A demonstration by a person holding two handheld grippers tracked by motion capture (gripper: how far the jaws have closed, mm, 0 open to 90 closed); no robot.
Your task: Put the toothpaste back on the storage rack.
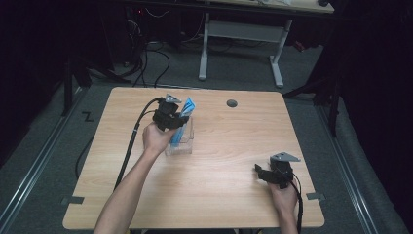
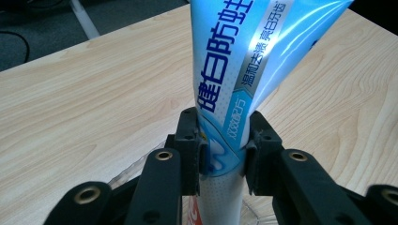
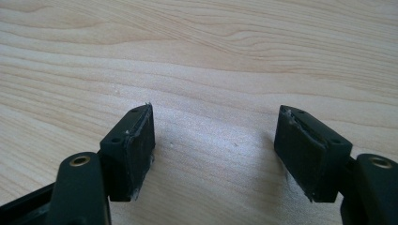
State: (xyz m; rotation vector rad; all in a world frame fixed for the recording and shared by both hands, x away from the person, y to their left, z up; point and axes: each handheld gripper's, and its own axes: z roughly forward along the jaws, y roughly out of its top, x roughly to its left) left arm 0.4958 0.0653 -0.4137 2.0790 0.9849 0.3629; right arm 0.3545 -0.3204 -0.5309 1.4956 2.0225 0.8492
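A blue and white toothpaste tube (image 2: 234, 65) with printed characters stands nearly upright between my left jaws. My left gripper (image 2: 220, 145) is shut on its lower part. From above, the tube (image 1: 187, 108) leans out of a clear plastic box (image 1: 181, 144) left of the table's middle, and the left gripper (image 1: 178, 119) holds it over that box. The box rim (image 2: 126, 171) shows faintly below the jaws. My right gripper (image 1: 259, 171) rests low near the front right of the table, open, and between its jaws (image 3: 213, 140) lies nothing but bare wood.
The light wooden table (image 1: 229, 146) has a round grommet hole (image 1: 232, 103) near its far edge. Behind the table stand a white desk frame (image 1: 241, 44) and cables on a grey floor. A black cable (image 1: 131, 141) trails from the left gripper off the table's left side.
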